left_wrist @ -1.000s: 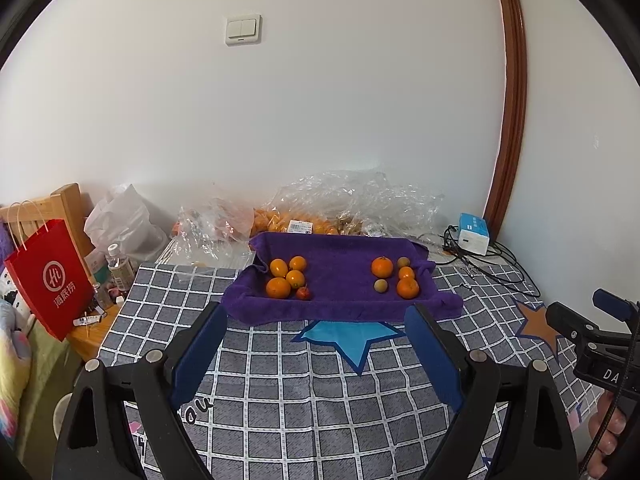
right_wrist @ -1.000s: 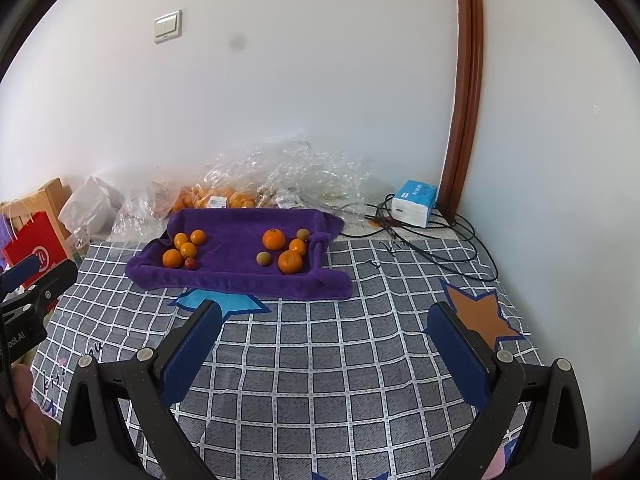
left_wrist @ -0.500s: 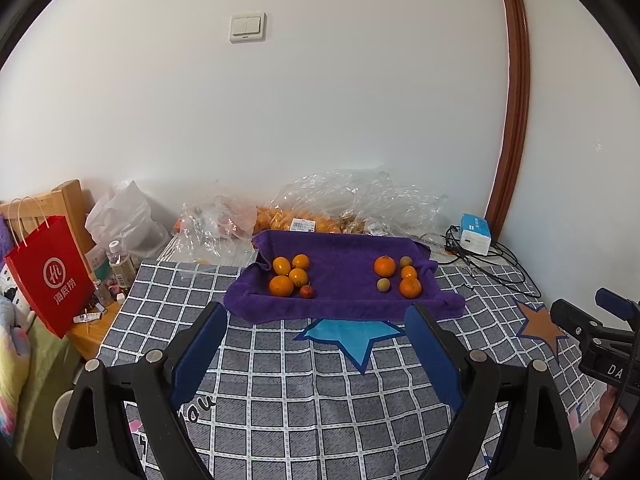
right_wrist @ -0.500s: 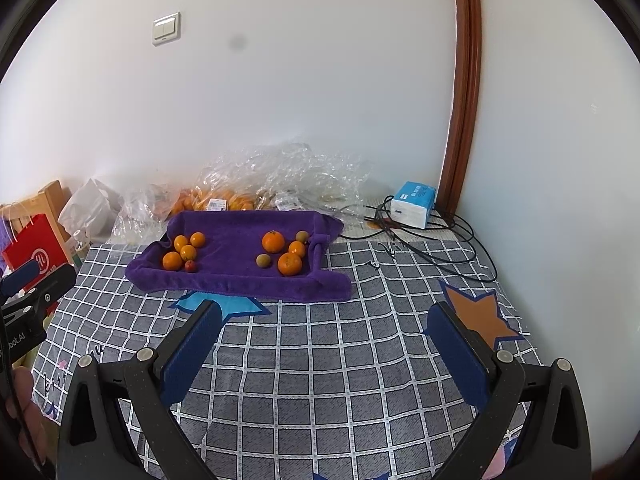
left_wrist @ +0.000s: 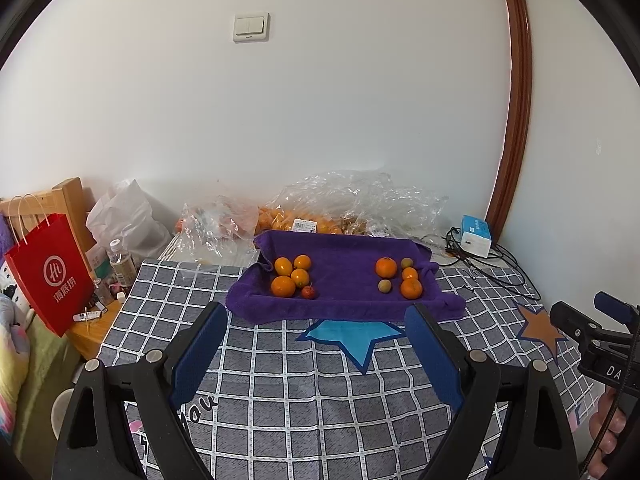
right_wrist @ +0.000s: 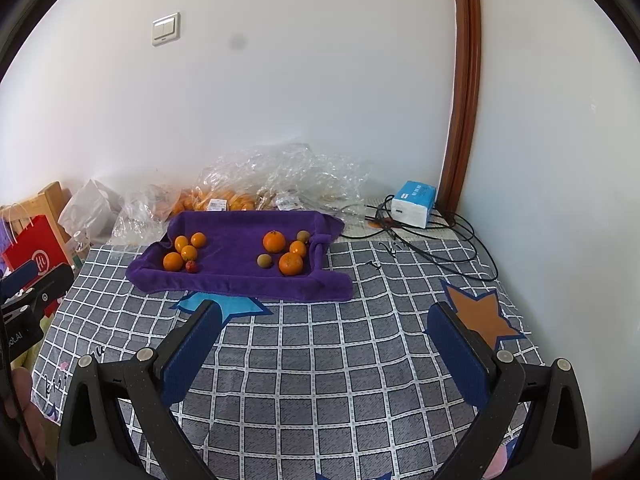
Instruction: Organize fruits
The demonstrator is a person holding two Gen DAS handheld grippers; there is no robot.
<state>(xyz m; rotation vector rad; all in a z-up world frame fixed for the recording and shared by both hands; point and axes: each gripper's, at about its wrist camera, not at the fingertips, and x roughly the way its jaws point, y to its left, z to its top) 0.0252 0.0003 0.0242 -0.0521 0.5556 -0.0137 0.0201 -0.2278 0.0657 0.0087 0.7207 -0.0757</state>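
Seemingly, the sorting is standing partway: ahead of both grippers, well beyond their fingertips, a purple towel-lined tray [left_wrist: 344, 304] is holding two clusters of fruit. Four orange round citrus fruits [left_wrist: 291, 274] and a small red fruit [left_wrist: 308, 291] are sitting in the group ahead-left of the left gripper [left_wrist: 316, 340]; three orange fruits and two small brownish-green round fruits [right_wrist: 264, 260] are lying ahead of the right gripper [right_wrist: 324, 332], so mixed kinds are probably awaiting separation. Both grippers are hovering over the grey checked cloth [right_wrist: 320, 360], jaws spread wide, gripping nothing.
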